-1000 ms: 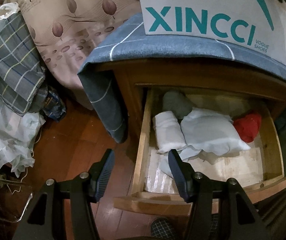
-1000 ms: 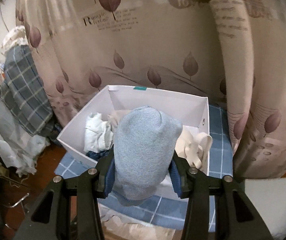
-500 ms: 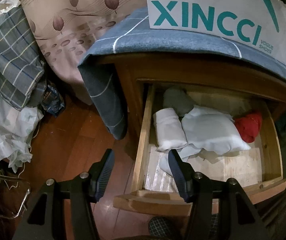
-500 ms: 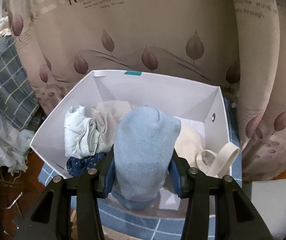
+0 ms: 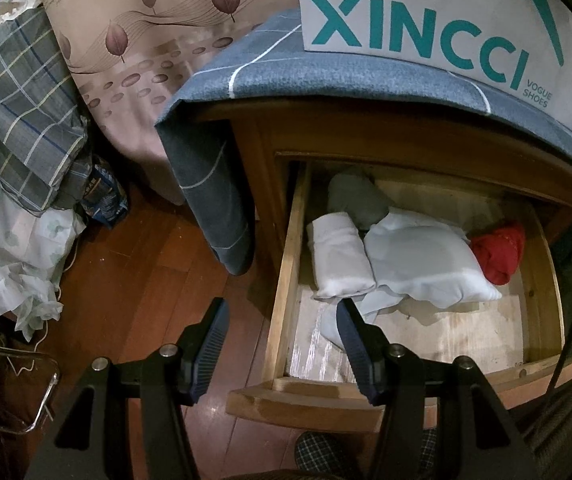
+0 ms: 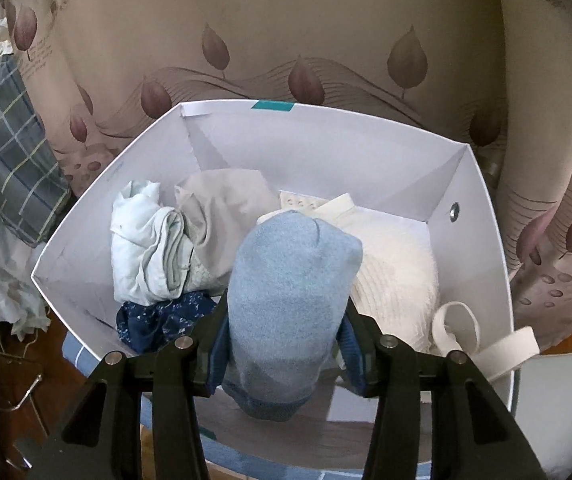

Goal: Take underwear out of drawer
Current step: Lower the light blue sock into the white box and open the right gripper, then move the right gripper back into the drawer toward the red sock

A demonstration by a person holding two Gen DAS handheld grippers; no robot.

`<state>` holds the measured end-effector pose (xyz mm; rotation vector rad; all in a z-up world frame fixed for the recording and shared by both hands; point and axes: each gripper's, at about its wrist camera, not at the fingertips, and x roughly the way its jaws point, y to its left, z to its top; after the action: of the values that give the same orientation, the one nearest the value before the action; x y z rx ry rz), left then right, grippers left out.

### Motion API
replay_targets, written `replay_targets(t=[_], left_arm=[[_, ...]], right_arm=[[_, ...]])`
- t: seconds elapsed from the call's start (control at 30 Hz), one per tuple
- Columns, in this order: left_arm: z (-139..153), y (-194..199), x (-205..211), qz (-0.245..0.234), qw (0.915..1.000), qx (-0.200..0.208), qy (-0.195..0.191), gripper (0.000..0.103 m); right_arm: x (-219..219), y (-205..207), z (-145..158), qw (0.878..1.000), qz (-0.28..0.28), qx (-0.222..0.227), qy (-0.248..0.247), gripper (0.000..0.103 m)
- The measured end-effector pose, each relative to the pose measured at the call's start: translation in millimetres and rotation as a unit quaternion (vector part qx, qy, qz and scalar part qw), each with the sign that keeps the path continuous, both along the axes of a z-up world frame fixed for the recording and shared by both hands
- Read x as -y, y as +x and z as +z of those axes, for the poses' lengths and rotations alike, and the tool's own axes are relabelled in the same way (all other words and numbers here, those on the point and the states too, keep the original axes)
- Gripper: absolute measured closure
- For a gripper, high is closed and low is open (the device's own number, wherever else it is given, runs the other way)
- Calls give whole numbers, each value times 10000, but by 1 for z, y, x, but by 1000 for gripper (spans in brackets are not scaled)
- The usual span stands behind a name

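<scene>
An open wooden drawer (image 5: 286,272) holds a white folded roll (image 5: 340,260), a pale bundle (image 5: 422,264), a grey roll (image 5: 356,200) and a red piece (image 5: 500,252). My left gripper (image 5: 281,306) hangs open over the drawer's front left corner, with nothing between its fingers. In the right wrist view my right gripper (image 6: 286,304) has a light blue rolled underwear (image 6: 294,280) between its pads, low inside the white box (image 6: 326,148). Its jaws are opening, and the pads still touch the roll's sides.
The box (image 5: 426,32) stands on the blue-clothed nightstand top (image 5: 326,76). Inside lie a pale green garment (image 6: 146,248), a beige one (image 6: 222,208), a navy patterned one (image 6: 158,320) and a cream knit (image 6: 394,264). A leaf-print curtain (image 6: 286,20) hangs behind; plaid bedding (image 5: 14,120) lies left.
My right gripper has come forward and down into the box with the light blue roll, and its jaws have parted slightly. The left gripper has stayed put.
</scene>
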<state>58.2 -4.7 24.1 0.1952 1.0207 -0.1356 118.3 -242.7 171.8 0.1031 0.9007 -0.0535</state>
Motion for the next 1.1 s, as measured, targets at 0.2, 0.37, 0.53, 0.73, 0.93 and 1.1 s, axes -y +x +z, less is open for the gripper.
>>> replay_targets(t=[0.2,0.37,0.53,0.73,0.93,1.1], left_arm=[[-1,1,0,-5,10000,-22,-9,46],[-1,1,0,0,10000,-36,1,46],[-3,0,1,-3,10000,-46,32,46],[-4,0,1,-35,10000,-84,32,46],[-5,1,1,-15,9999,-124,29,46],[-6,2,-3,67,9997,-216,-118,46]], right_arm=[[-3,-1,0,10000,-16,10,-18,51],[-5,-5,6,9999,-36,106,1,39],[-6,-14,19,9997,16,250,38,35],[-6,-44,33,9988,222,424,67,35],[-7,-84,29,9969,706,356,-55,35],[-11,-121,10,9904,1338,123,-312,35]])
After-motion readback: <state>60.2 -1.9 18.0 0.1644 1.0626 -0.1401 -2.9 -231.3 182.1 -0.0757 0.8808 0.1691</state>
